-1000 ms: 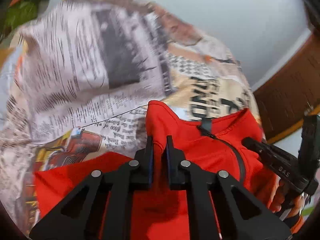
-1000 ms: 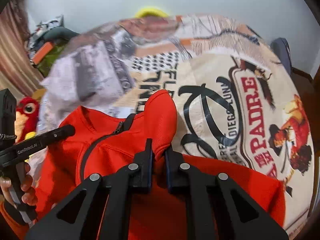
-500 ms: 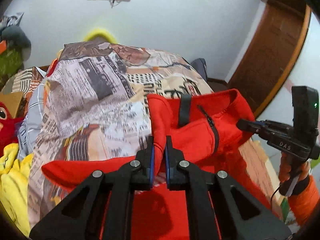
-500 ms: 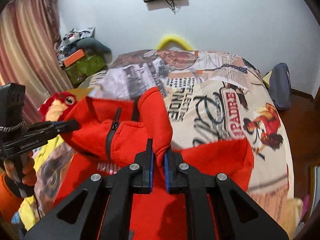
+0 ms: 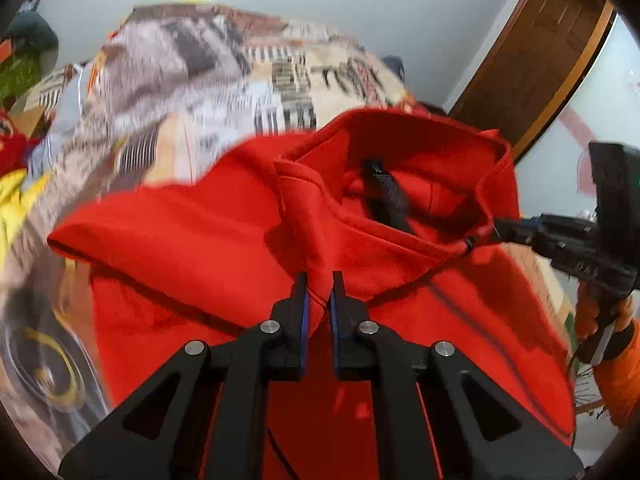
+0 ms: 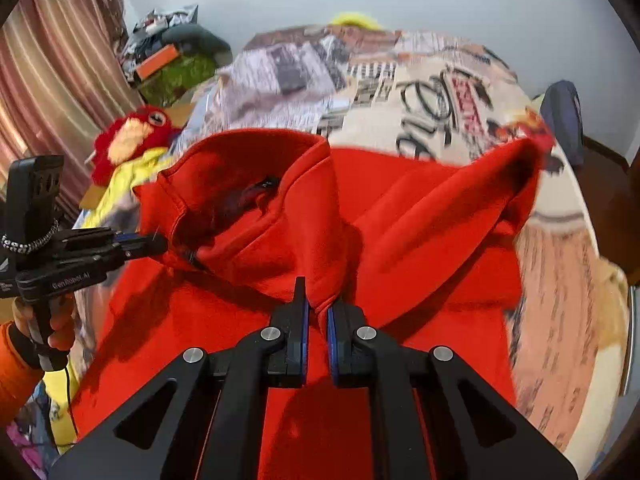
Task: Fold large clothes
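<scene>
A large red zip-up garment (image 5: 224, 248) with a stand-up collar and black zipper hangs spread over a printed bedspread; it also fills the right wrist view (image 6: 420, 240). My left gripper (image 5: 319, 280) is shut on the red fabric at one side of the collar. My right gripper (image 6: 319, 286) is shut on the fabric at the other side of the collar. Each gripper shows in the other's view, the right one at the collar's far edge (image 5: 516, 230) and the left one likewise (image 6: 150, 242). One sleeve (image 6: 516, 176) sticks up at the right.
The bedspread (image 6: 440, 92) has newspaper and poster prints. A red and yellow plush toy (image 6: 132, 140) lies at the bed's left side. A striped curtain (image 6: 48, 80) and cluttered shelf stand at left. A brown wooden door (image 5: 540, 52) is at right.
Both grippers have swung the garment forward and down over the bed. The collar now opens toward the cameras and the sleeves have spread outward. Both grips have held.
</scene>
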### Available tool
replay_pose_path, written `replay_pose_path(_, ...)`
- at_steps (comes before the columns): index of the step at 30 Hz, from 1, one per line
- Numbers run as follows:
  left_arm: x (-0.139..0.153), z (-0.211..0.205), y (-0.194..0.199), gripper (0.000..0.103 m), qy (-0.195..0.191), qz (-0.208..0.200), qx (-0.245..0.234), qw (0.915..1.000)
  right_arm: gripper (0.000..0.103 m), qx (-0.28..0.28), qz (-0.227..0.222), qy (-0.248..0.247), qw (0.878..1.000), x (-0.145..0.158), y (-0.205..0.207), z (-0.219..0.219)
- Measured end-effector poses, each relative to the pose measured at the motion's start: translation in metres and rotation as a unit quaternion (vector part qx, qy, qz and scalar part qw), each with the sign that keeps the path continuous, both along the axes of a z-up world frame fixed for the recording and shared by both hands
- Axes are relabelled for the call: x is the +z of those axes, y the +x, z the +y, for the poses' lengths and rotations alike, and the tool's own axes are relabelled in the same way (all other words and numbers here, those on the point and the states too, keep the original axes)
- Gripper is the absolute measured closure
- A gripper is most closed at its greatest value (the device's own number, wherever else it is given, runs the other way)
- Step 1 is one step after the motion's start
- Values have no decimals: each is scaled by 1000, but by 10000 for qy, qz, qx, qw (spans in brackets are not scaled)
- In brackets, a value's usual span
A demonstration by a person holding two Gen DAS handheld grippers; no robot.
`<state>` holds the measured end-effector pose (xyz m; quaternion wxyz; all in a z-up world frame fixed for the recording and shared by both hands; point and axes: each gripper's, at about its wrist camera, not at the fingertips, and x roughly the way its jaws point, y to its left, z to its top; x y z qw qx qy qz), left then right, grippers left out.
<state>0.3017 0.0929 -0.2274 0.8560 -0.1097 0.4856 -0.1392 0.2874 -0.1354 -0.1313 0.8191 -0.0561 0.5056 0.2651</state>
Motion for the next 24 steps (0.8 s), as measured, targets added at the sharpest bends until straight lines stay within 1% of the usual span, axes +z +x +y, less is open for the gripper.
replay_pose_path(2,-9,-3,-10,95,61,66,3,10000,96,-11,87,13,10000,-5,-10,-2)
replay_pose_path(5,-17,-6,-25,95,124,90,23,9999,96,19,127,-121,9998,-12,-21,-1)
replay_pose_path(9,-14,-8,-43,93,318,34,-23,9995,94,-19,137,-295,9995,-16,-32,-3)
replay_pose_path(10,-13,-8,-47,92,344,32,-48,9994,92,-47,138,-286,9995,-16,-34,-6)
replay_pose_path(11,-11,-7,-53,91,432,20,-70,9990,89,-66,167,-272,9995,-15,-36,-8)
replay_pose_path(12,-9,-6,-56,90,494,12,-83,9987,89,-83,202,-298,9993,-13,-37,-11)
replay_pose_path(14,-2,-1,-65,90,578,-14,-87,9983,88,-101,186,-345,9992,-9,-42,-16)
replay_pose_path(16,9,7,-72,90,567,-96,-56,9983,88,-126,178,-417,9989,-4,-45,-20)
replay_pose_path(20,36,29,-78,90,548,-365,154,9977,88,-195,107,-311,9993,15,-45,-31)
replay_pose_path(23,51,42,-67,85,619,-493,369,9962,87,-312,-101,-172,9993,32,-37,-32)
replay_pose_path(24,54,47,-58,84,699,-537,477,9950,87,-343,-158,-127,9992,37,-31,-30)
